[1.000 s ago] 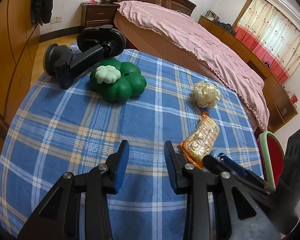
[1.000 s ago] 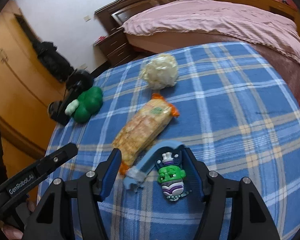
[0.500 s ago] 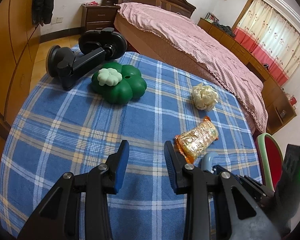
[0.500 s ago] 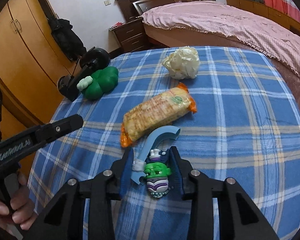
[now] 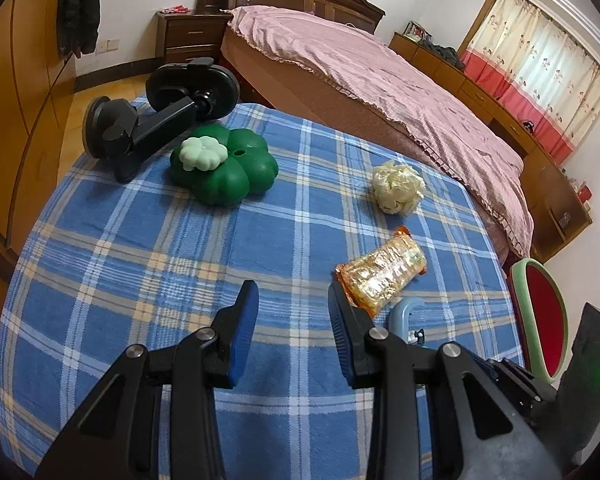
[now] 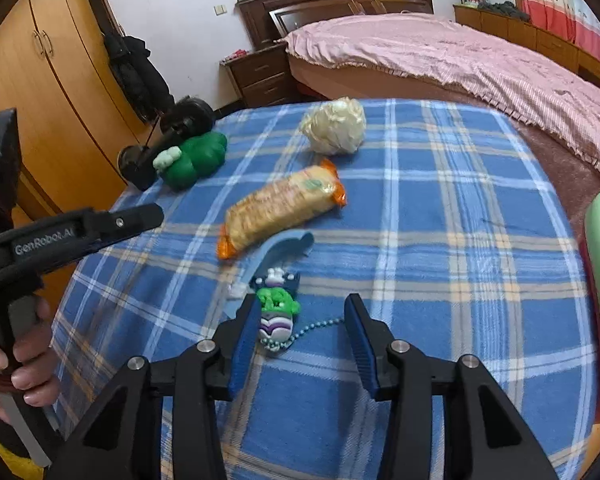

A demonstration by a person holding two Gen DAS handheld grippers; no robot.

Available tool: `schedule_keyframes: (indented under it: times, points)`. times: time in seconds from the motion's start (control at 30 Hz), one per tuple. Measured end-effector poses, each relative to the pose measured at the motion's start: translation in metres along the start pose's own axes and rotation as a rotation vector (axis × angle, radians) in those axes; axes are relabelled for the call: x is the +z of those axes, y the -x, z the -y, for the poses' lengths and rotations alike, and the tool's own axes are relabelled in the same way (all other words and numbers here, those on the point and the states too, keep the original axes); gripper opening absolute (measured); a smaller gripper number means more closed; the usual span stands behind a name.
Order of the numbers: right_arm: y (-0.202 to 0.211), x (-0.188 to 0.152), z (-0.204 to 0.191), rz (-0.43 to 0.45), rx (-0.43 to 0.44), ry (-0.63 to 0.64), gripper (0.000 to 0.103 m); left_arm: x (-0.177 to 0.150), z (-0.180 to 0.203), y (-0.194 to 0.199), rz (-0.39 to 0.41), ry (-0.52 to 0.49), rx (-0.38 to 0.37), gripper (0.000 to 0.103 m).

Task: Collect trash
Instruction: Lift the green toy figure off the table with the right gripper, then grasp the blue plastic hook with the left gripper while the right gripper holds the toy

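Both grippers open over the blue plaid table [image 6: 480,208], nothing held.

R gripper [image 6: 302,334]: jaws wide apart, green keychain toy [image 6: 277,312] lies just by its left finger. L gripper [image 5: 294,322]: jaws apart, empty. Orange snack wrapper [image 6: 280,208] mid-table, crumpled wad [image 6: 334,126] beyond it.

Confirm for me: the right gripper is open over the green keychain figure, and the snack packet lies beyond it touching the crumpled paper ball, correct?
Not quite. The right wrist view shows the snack packet apart from the crumpled paper ball, with blue cloth between them. The rest holds: the right gripper is open over the green keychain figure.
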State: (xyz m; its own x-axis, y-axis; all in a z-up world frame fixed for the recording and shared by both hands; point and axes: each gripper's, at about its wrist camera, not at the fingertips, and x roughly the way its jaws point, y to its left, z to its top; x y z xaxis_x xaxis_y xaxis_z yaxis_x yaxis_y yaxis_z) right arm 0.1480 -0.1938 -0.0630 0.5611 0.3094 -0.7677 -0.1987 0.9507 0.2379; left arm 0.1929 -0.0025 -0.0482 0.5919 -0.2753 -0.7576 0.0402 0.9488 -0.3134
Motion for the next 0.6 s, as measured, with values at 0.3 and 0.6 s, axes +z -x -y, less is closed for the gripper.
schedule_keyframes:
  times: [0.3, 0.6]
  points:
    - [-0.005, -0.003, -0.010, -0.001, -0.013, 0.024, 0.031, -0.002, 0.006, -0.004, -0.015, -0.016, 0.001, 0.035]
    - [0.022, -0.001, 0.023, 0.076, -0.066, -0.096, 0.022, -0.013, 0.026, -0.008, -0.050, -0.066, -0.038, 0.035]
